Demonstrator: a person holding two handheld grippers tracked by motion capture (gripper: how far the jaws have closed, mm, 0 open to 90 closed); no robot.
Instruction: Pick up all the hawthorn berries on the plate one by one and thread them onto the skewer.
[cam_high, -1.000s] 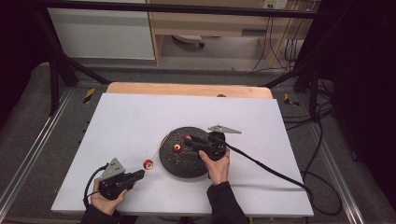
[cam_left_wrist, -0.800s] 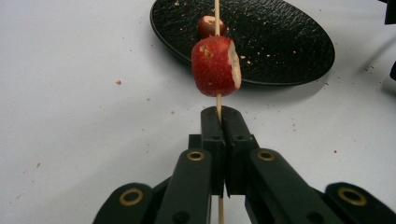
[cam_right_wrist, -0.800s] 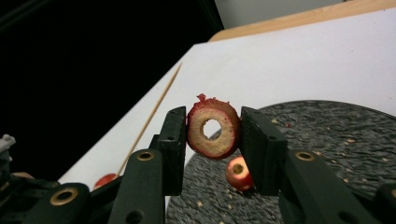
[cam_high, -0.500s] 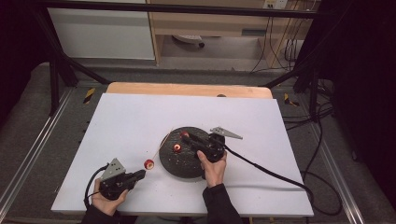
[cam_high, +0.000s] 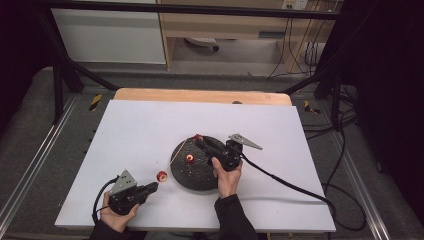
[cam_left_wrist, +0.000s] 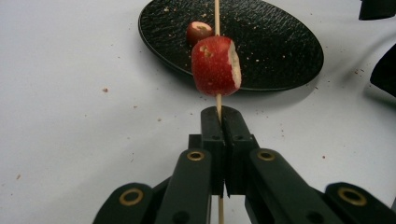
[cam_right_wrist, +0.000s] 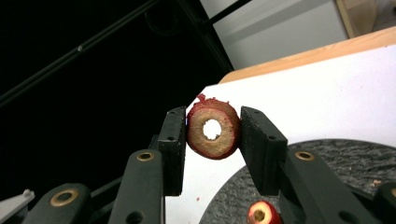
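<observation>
1. High view: a white table top (cam_high: 150, 125) lies on a wooden bench whose far edge (cam_high: 200, 95) shows as a bare strip, and a round black plate (cam_high: 192, 177) sits near the middle of the white sheet.
2. The floor around the table is grey, with metal rails along both sides and black stand legs crossing at the back; a white cabinet and an open wooden shelf stand beyond, with cables hanging at the right.
3. The left gripper (cam_high: 150, 188) rests low at the near left corner of the table, its jaws pinched tight on a thin wooden stick (cam_left_wrist: 218, 105).
4. A red fruit piece (cam_left_wrist: 215, 66), cored and cut flat on one side, is threaded on that stick just past the jaw tips, off the plate's near rim.
5. The stick runs on over the plate, where a second small fruit piece (cam_left_wrist: 199, 31) lies beside it; whether the stick passes through it is hard to tell.
6. The right gripper (cam_right_wrist: 212, 140) is held above the plate's far side, its jaws clamped on a red fruit ring (cam_right_wrist: 213, 133) with a hole through its pale centre.
7. Crumbs speckle the plate and the white sheet around it.
</observation>
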